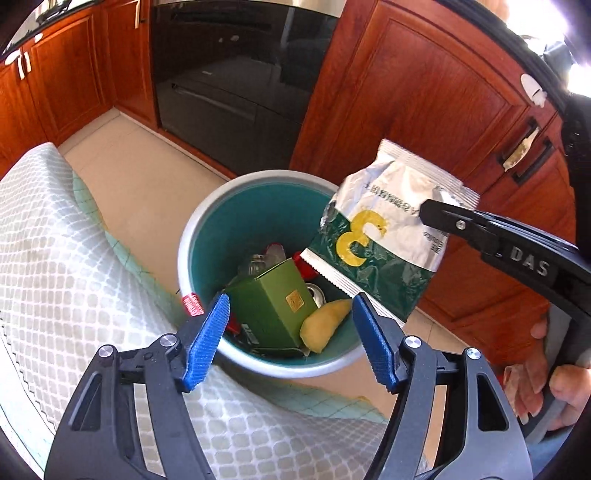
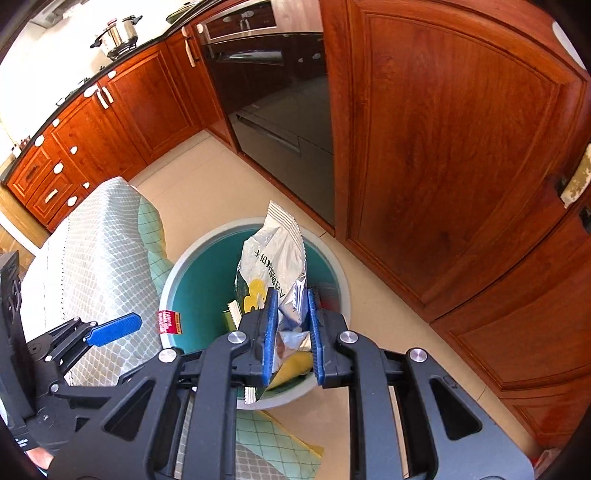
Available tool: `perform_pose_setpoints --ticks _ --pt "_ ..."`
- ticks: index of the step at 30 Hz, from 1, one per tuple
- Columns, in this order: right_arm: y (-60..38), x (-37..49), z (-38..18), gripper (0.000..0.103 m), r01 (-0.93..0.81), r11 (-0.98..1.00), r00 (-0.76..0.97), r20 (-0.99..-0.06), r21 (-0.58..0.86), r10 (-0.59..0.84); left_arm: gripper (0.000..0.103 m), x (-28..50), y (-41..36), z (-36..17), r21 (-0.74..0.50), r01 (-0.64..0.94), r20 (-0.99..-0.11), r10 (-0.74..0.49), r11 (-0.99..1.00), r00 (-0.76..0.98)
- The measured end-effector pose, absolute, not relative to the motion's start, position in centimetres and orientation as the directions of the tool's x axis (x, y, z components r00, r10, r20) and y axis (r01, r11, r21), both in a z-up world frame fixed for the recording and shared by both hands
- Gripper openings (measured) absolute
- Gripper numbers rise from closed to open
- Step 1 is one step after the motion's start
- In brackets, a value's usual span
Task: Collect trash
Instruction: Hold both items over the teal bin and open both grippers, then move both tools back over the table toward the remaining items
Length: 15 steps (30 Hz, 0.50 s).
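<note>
While the left claw [image 1: 288, 325] gapes empty, the right claw [image 2: 291, 295] pinches the snack bag [image 2: 273, 254] above the bin [image 2: 192, 273].

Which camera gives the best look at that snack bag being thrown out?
The left wrist view: the snack bag shows nearly whole, above the bin. In the right wrist view the right gripper clamping it hides much of it.

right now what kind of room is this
Most likely a home kitchen: red-brown wooden cabinets line the walls, a built-in oven sits between them, and a steel pot stands on the counter. A teal trash bin stands on the tiled floor.
</note>
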State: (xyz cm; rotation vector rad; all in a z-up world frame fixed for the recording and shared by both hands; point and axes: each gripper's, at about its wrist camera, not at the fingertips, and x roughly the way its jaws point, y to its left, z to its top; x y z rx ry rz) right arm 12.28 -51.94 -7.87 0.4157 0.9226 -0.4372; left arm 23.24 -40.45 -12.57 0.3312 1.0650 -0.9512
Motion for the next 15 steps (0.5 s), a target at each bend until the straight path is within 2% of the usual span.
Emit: perform_pose_setpoints --ticks 2,3,4,5,9,15 --pt "-51.7 12.6 -7.9 0.021 0.521 0.838 0.533 -0.829 0.161 -0.172 0.072 23.1 -39.5 -12.1 -0.195 0.790 -0.853 -0.498 0.581 0.156" --pt "-51.6 12.7 -7.9 0.037 0.518 0.838 0.535 -0.829 0.170 -0.162 0.073 23.1 -39.1 -11.9 -0.195 0.789 -0.850 -0.501 0.583 0.160" --pt "-51.6 12.8 -7.9 0.057 0.517 0.837 0.539 -0.827 0.178 -0.157 0.073 23.2 -38.7 -11.7 -0.194 0.787 -0.848 -0.503 0.586 0.166" --pt "-51.4 12.7 -7.8 0.064 0.518 0.835 0.546 -0.823 0.184 -0.158 0.073 22.9 -38.5 -11.5 -0.192 0.786 -0.847 -0.503 0.588 0.170" --pt "-51.0 12.9 -7.5 0.073 0.512 0.837 0.557 -0.817 0.194 -0.151 0.073 22.8 -38.1 -11.1 -0.203 0.772 -0.846 -0.505 0.603 0.172" --pt "-50.4 12.9 -7.0 0.079 0.516 0.832 0.556 -0.819 0.206 -0.142 0.073 22.6 -36.6 -10.3 -0.210 0.764 -0.842 -0.509 0.611 0.176"
